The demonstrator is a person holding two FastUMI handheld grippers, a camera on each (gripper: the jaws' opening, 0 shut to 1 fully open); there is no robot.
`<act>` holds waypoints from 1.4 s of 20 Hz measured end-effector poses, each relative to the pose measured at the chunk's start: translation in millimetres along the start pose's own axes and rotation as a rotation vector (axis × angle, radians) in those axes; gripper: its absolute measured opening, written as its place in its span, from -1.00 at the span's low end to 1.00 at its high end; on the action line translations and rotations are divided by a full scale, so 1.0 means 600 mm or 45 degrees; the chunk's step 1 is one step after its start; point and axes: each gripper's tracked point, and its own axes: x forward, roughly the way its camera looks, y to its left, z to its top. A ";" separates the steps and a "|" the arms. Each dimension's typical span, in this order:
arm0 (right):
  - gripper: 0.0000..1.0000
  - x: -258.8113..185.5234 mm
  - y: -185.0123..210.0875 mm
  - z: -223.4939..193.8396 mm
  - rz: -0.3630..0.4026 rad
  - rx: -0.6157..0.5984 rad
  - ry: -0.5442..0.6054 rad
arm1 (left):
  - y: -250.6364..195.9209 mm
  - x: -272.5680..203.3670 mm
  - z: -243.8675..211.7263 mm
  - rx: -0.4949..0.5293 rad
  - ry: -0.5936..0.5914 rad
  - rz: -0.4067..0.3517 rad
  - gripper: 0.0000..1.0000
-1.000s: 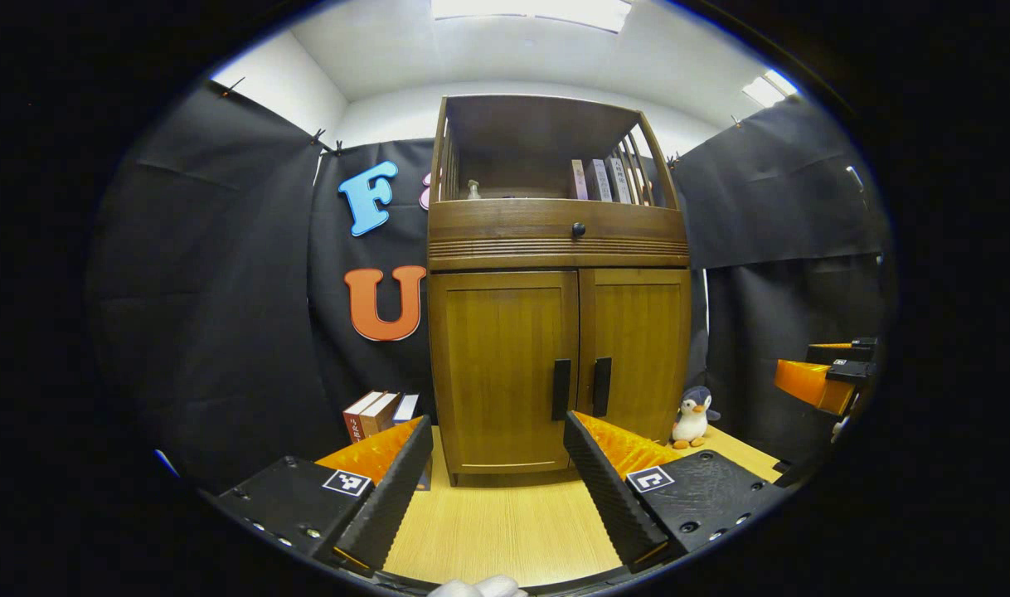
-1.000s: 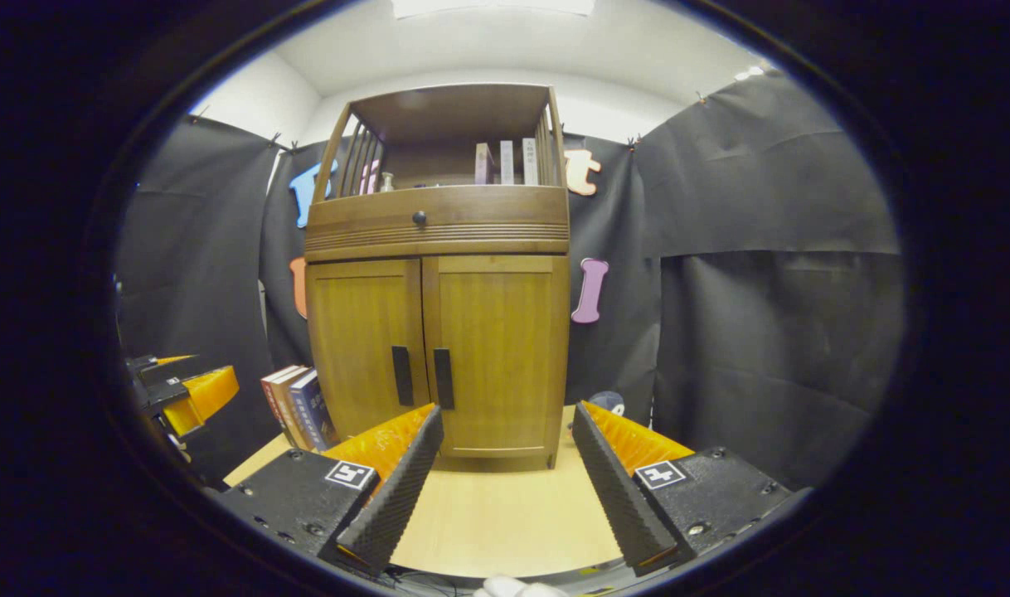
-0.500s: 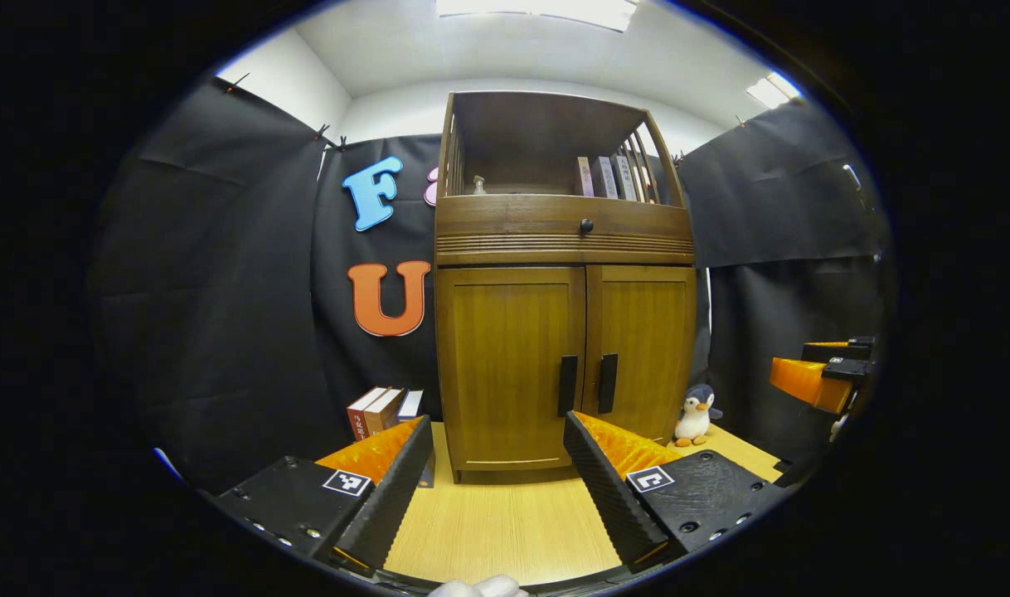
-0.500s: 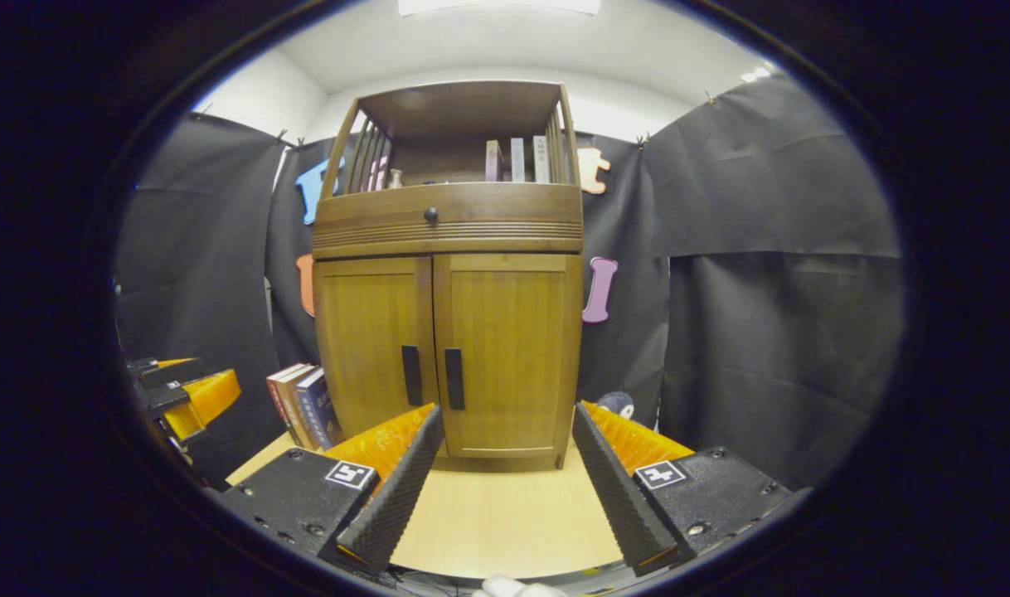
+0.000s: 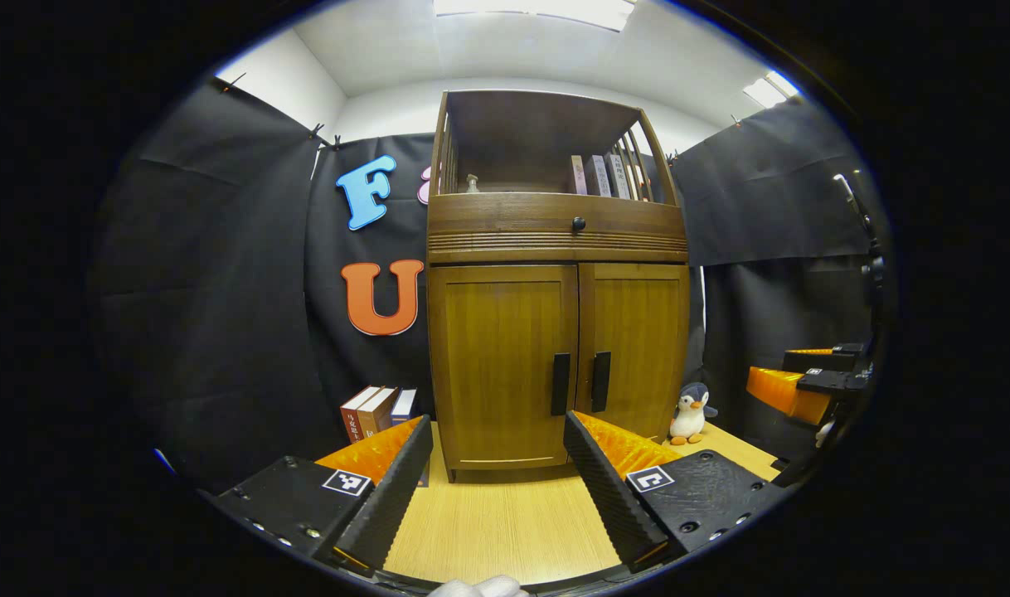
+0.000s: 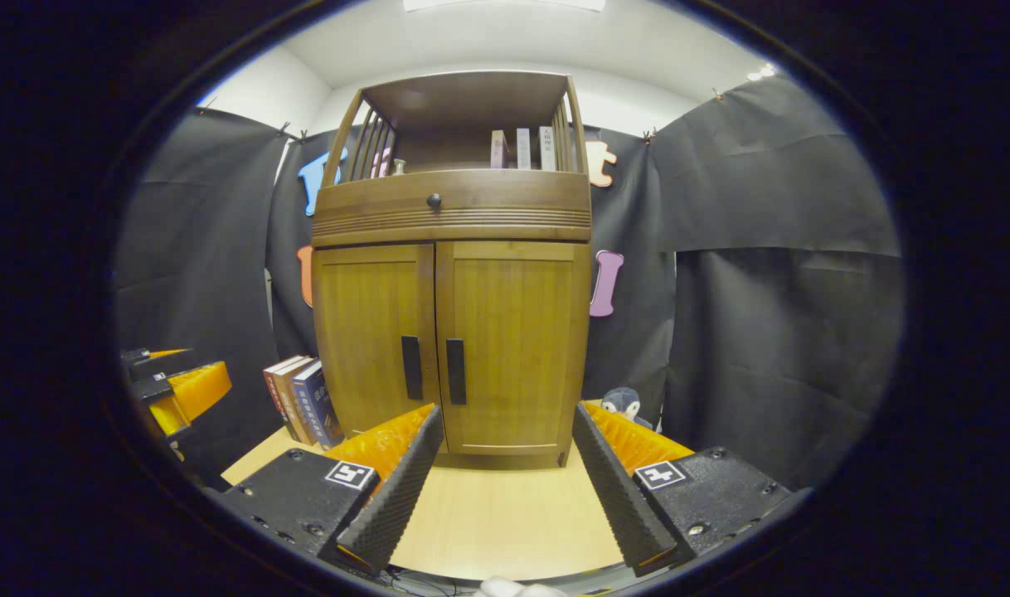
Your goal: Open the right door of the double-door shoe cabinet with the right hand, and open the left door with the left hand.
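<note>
Cabinet: the shoe cabinet [image 6: 451, 332] stands in the middle of the frame, on the table [image 6: 505, 522].
Doors: right door [image 6: 513, 344] and left door [image 5: 501, 365] are both closed.
Right gripper [image 6: 505, 452]: wide open, holds nothing, away from the handle [image 6: 455, 371].
Left gripper [image 5: 497, 456]: wide open, holds nothing.
Progress: nothing is done; both doors are left to open.

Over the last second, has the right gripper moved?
Yes. The right gripper has come nearer the cabinet, which looks larger in the right gripper view.
</note>
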 end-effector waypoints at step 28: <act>0.99 0.445 0.116 -0.059 0.144 -0.016 0.088 | 0.065 -0.003 0.012 -0.016 0.031 0.239 0.92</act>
